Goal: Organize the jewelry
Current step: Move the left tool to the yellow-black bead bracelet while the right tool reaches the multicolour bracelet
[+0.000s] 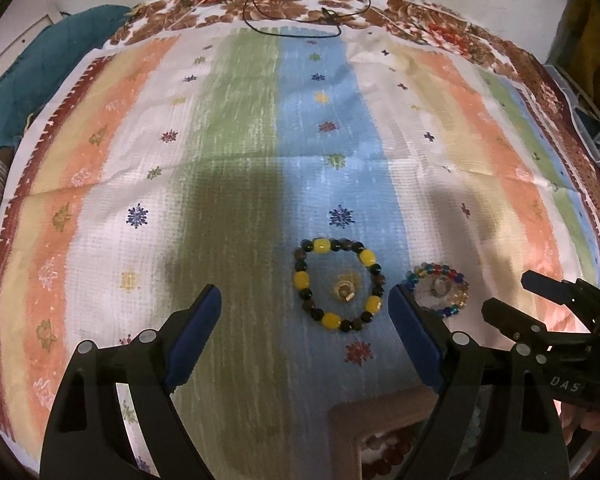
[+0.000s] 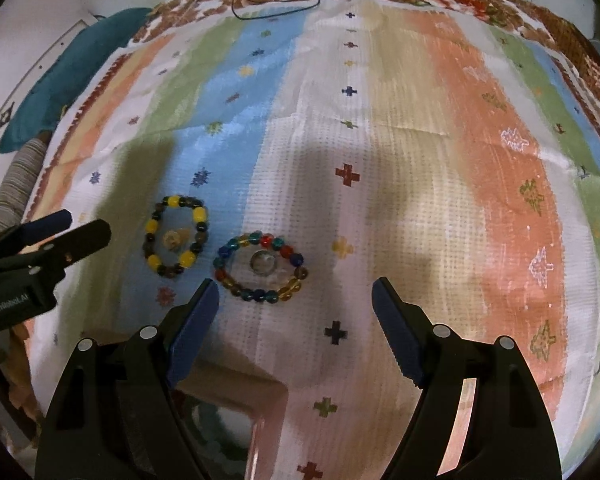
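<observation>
While both tongs hang spread and empty, laying-out looks in hand | left wrist: left tongs (image 1: 305, 306) near yellow-and-dark bracelet (image 1: 339, 284) ringing a gold ring (image 1: 345, 290); pink box (image 1: 374, 434) nearest, beads inside | right wrist: right tongs (image 2: 296, 300) near multicolour bracelet (image 2: 261, 267) ringing a silver ring (image 2: 262, 262); next likely a box pick.

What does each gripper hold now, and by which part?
Nothing. The left gripper and the right gripper are both open and empty; both bracelets lie on the cloth.

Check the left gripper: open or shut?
Open. The left gripper has its blue-padded fingers spread wide above the cloth, nothing between them.
</observation>
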Demonstrator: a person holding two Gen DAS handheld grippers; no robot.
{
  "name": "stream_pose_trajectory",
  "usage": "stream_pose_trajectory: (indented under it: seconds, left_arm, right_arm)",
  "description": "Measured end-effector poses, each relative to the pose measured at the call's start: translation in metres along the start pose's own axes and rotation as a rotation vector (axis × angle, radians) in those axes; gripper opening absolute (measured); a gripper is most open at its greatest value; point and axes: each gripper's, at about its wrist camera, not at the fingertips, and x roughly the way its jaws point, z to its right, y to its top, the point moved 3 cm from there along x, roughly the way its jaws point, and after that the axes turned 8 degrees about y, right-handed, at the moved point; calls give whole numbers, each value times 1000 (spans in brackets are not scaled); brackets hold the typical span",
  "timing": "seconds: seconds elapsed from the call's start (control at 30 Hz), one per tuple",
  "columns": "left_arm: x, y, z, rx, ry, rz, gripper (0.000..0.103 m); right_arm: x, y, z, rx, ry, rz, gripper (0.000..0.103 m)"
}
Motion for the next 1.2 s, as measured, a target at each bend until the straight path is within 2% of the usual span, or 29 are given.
stream_pose_trajectory:
  seconds: [0.7,1.03,1.2]
  left_arm:
    - [50,9,-3,29,29,-35,83]
    - [65,11,2,59,51,-32,82]
    - [77,8,4,79,80,-57,75]
  right_arm:
    - [40,7,13,13,-50,-91,79]
    - [46,11,16,-4,-81,-85,79]
    - [48,10,13,-32,-93,-94,79]
